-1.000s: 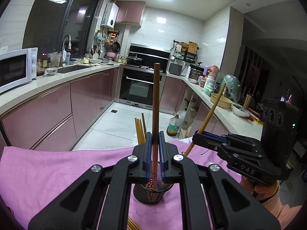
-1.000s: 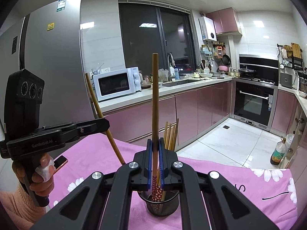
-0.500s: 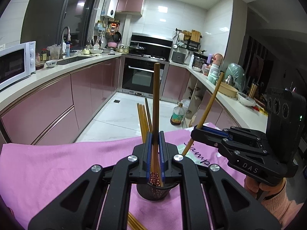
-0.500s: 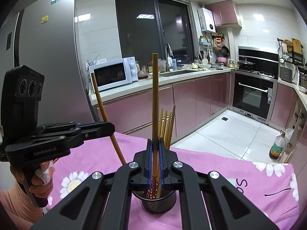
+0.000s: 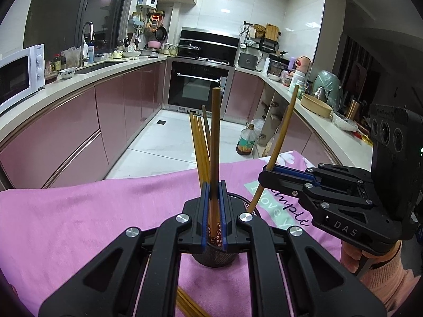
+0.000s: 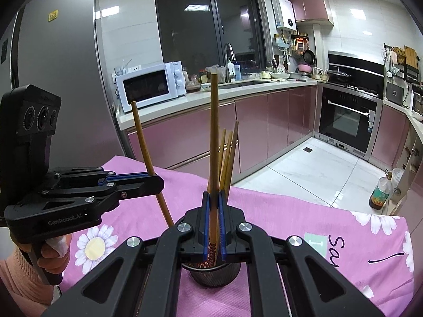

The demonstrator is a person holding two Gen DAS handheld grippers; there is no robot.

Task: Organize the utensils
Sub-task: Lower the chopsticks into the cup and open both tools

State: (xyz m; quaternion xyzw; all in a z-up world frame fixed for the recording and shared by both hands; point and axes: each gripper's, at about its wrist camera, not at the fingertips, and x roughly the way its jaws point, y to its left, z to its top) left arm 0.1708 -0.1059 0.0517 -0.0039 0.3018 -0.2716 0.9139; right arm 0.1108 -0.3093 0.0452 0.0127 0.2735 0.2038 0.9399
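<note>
A dark mesh cup stands on the pink cloth with several chopsticks upright in it. My left gripper is shut on a brown chopstick. Its patterned lower end reaches the cup's mouth. My right gripper is shut on another chopstick, which leans in from the right in the left wrist view and meets the cup's rim. The fingers hide how deep either tip sits.
Loose chopsticks lie on the cloth near the bottom edge. The table's far edge drops to a tiled floor with an oil bottle. Pink cabinets, a microwave and an oven stand beyond. A hand in a peach sleeve holds each gripper.
Both grippers have sunk toward the cup with their chopsticks, the left one more. The cup and cloth now sit higher and larger in both views. Both grips are unchanged.
</note>
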